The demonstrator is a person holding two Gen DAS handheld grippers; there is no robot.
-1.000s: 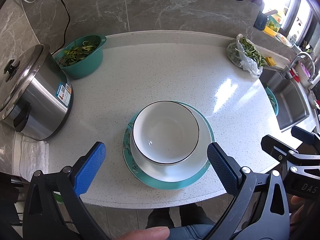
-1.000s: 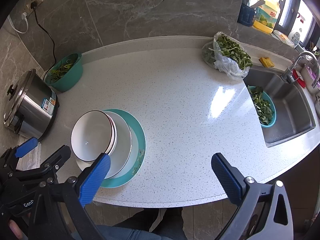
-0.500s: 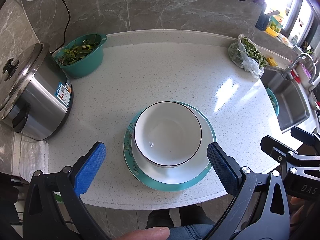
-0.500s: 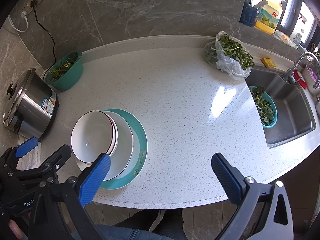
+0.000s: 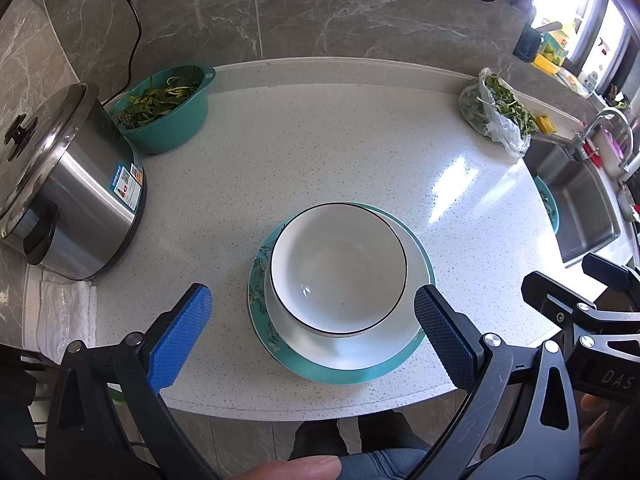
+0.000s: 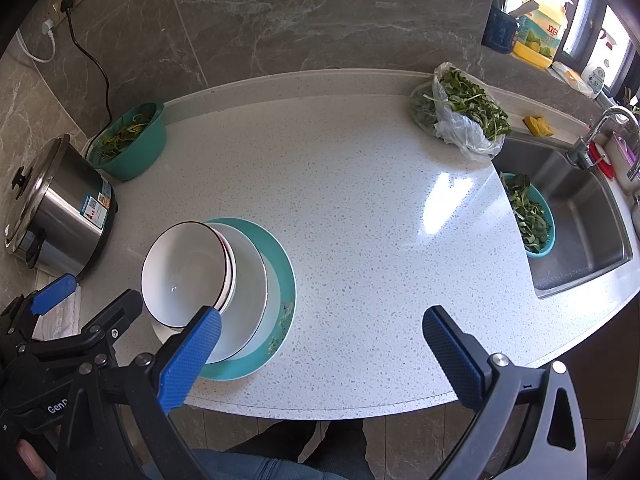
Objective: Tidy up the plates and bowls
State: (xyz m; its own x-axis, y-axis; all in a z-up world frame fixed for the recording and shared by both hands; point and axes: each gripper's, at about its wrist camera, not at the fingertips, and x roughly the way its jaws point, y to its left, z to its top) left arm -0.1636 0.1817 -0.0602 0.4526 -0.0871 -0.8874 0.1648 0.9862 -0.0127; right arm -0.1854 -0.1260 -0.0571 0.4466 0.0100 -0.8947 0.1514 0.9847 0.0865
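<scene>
left gripper (image 5: pixel 310 322): jaws wide, empty, straddling stack low-centre | white bowl (image 5: pixel 338 268) nested on white plate (image 5: pixel 416 264) and teal plate (image 5: pixel 424 344): stiff, glazed, slippery, breakable; grip at rim | right gripper (image 6: pixel 320 346): wide, empty, lower frame

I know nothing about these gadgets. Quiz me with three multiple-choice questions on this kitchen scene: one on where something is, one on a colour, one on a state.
1. Where is the white bowl?
A. in the sink
B. stacked on the plates
C. beside the cooker

2. What colour is the bottom plate?
A. red
B. black
C. teal

3. How are the two grippers?
A. both open and empty
B. both clamped on the bowl
C. one holds a plate

Answers:
1 B, the bowl tops the stack near the counter's front edge.
2 C, its teal rim shows around the white plate.
3 A, the left gripper and right gripper show wide-apart blue pads with nothing between them.
</scene>
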